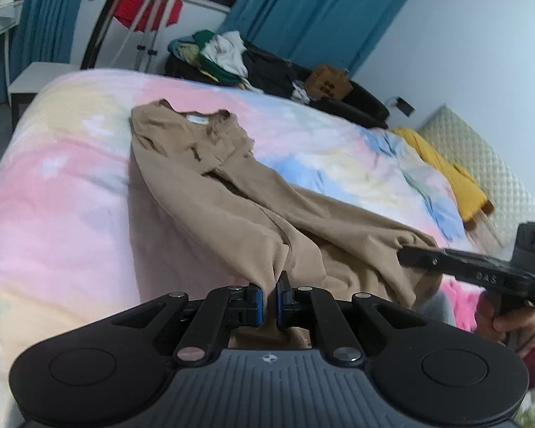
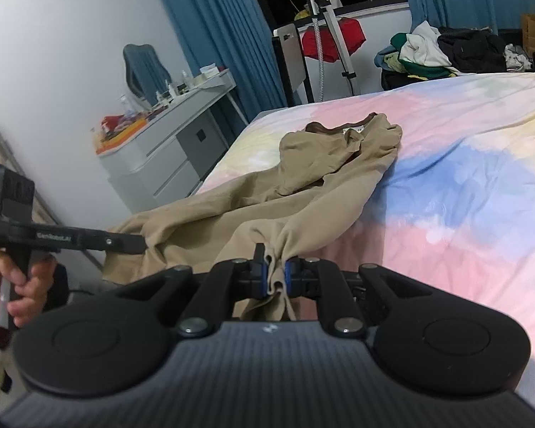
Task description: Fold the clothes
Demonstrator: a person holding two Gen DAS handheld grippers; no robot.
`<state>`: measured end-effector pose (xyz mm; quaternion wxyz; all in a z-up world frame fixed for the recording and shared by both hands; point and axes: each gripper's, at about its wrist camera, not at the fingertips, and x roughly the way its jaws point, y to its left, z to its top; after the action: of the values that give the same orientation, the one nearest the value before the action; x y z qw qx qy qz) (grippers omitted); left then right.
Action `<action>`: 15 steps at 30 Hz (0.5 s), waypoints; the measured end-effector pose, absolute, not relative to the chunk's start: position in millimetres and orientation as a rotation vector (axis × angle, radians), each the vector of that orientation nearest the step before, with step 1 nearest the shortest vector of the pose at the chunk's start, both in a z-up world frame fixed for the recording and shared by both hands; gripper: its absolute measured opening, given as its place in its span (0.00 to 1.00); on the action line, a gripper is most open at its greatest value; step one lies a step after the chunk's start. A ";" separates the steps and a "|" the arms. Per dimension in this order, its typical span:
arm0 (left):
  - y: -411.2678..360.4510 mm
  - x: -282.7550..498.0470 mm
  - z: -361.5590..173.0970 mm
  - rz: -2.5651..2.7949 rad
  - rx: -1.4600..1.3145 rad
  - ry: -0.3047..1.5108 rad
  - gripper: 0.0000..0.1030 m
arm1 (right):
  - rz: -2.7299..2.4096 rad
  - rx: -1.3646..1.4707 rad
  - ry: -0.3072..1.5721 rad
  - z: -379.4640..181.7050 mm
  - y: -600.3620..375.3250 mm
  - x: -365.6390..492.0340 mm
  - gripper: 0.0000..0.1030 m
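Bedroom scene seen from two gripper cameras, both looking along a bed [image 1: 53, 192] with a pastel tie-dye cover. One tan long-sleeved top [image 1: 210, 185] lies on the cover, collar at the far end, hem pulled toward the cameras and lifted off the bed.

Left wrist view: the left gripper [image 1: 271, 296] fills the bottom, its two blue-padded fingers drawn narrow on a bunched edge of the tan top. At the right edge the right gripper [image 1: 410, 255] comes in from the side, its tip pressed into the fabric, held by a hand [image 1: 506, 321] with a dark red cuff. Only this view shows one yellow garment [image 1: 446, 174] near a quilted headboard [image 1: 481, 164].

Right wrist view: the right gripper [image 2: 274, 273] has its fingers clamped narrow on a gathered fold of the tan top [image 2: 303, 185], which hangs down between the pads. The left gripper [image 2: 135, 243] reaches in from the left edge, tip at the fabric, held by the other hand [image 2: 21, 289]. Only this view shows one white desk [image 2: 167, 135] with cluttered items and one blue-grey chair [image 2: 142, 67] behind it.

Both views show blue curtains [image 1: 314, 18], one red garment [image 1: 146, 10] on a stand, one heap of mixed clothes [image 1: 232, 57] beyond the bed, and one brown paper bag [image 1: 328, 80]

Count: two grippers, two hands, one tan top on the bed
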<state>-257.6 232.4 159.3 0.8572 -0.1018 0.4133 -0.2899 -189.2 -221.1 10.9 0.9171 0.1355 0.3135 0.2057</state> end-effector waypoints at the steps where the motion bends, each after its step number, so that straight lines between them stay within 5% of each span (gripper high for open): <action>1: 228.3 -268.8 137.5 -0.612 -0.218 0.901 0.07 | 0.426 0.284 0.658 6.7 -221.1 -197.9 0.12; 7: 230.3 -273.7 86.3 -0.620 -0.235 0.923 0.07 | 0.452 0.336 0.713 -27.0 -222.4 -235.6 0.12; 15: 205.7 -180.8 102.1 -0.566 -0.224 0.758 0.07 | 0.402 0.363 0.577 -2.8 -225.7 -172.9 0.12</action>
<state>-180.8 205.7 102.1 0.8842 -0.1074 0.3642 -0.2720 -172.9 -225.7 -2.8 0.9228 0.1766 0.2809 0.1959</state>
